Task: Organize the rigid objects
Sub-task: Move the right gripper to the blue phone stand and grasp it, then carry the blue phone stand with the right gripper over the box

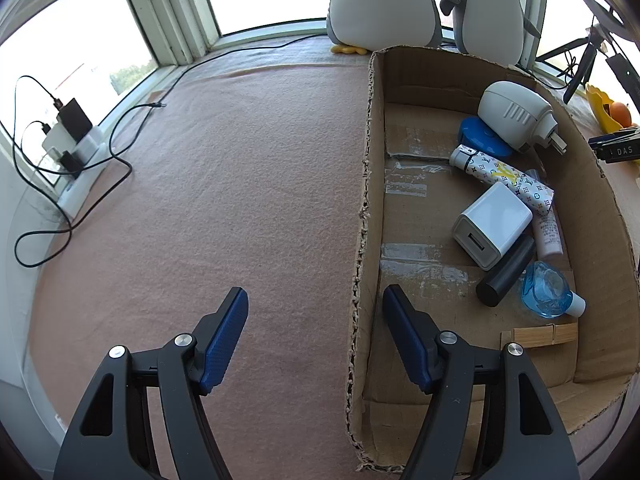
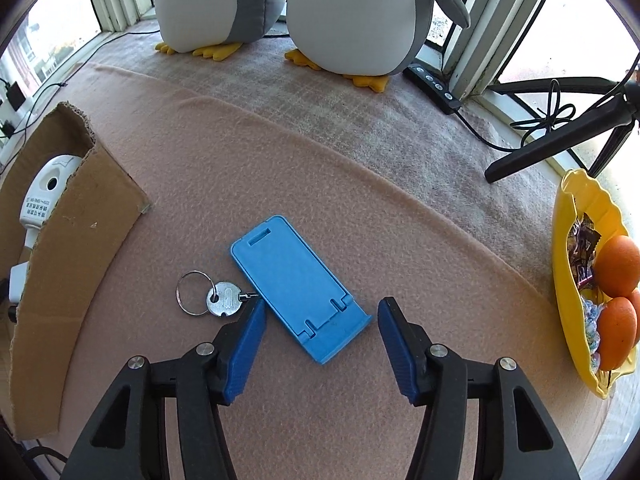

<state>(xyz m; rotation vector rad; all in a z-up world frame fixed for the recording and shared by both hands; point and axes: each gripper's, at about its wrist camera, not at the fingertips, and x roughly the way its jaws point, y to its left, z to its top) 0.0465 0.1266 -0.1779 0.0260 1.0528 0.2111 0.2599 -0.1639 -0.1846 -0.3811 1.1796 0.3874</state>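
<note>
Left wrist view: my left tool (image 1: 315, 298) hangs with jaws apart and empty, straddling the cardboard box (image 1: 362, 240) wall; inside lies a white charger (image 1: 492, 226). Right wrist view: my right tool (image 2: 322, 308) stands half-spread, empty, over the blue phone stand (image 2: 296, 286) mid-blanket (image 2: 320, 168), a key (image 2: 224, 300) beside it.

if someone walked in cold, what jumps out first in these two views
Two big plush penguins sit against the window at the back of the pink blanket. In the right wrist view a bright blue phone stand lies flat between the open fingers of the right gripper, a key on a ring touching its left edge. In the left wrist view a cardboard box holds a jumble of small items.
</note>
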